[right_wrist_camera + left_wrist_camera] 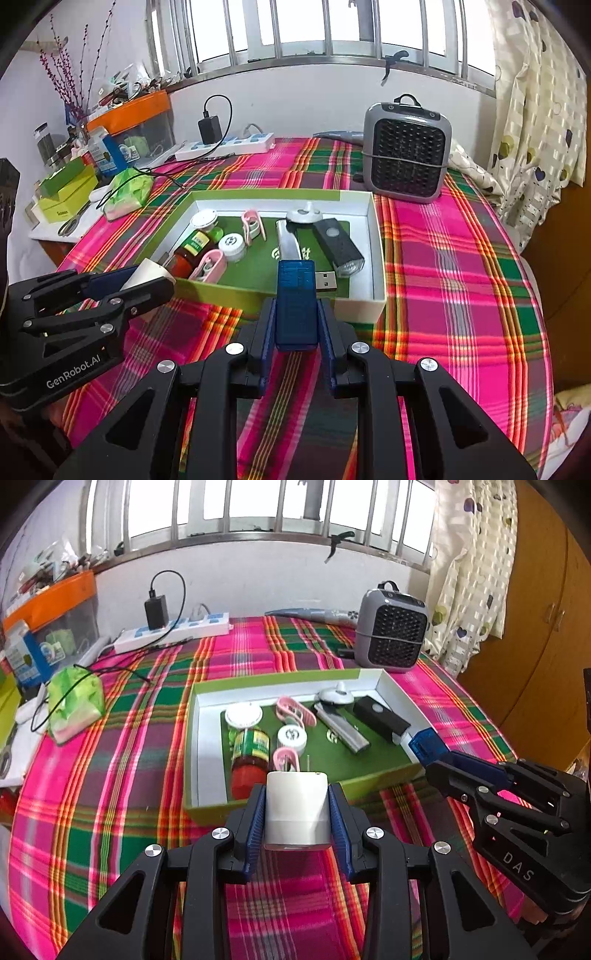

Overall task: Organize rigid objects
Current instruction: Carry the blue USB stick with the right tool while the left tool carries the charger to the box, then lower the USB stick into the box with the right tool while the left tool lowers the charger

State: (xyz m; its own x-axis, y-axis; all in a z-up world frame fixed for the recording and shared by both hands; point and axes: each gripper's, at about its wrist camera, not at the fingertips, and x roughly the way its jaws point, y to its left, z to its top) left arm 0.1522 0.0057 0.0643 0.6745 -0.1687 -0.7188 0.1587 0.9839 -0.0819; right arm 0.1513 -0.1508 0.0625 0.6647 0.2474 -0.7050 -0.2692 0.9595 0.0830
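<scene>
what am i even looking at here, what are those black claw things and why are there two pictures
The black claws are two hand-held grippers; a person holds one in each hand. Each carries a wide-angle camera that looks forward along its fingers, so you get one picture per gripper, and each picture also catches the other gripper at its side.

In the left camera's view, the left gripper is closed on a white plug adapter. In the right camera's view, the right gripper is closed on a blue USB stick.

Both are held near the front edge of a green box on a bright plaid tablecloth. In the box lie a small sauce bottle, pink clips, a black flashlight and other small items. A grey heater stands behind it.
</scene>
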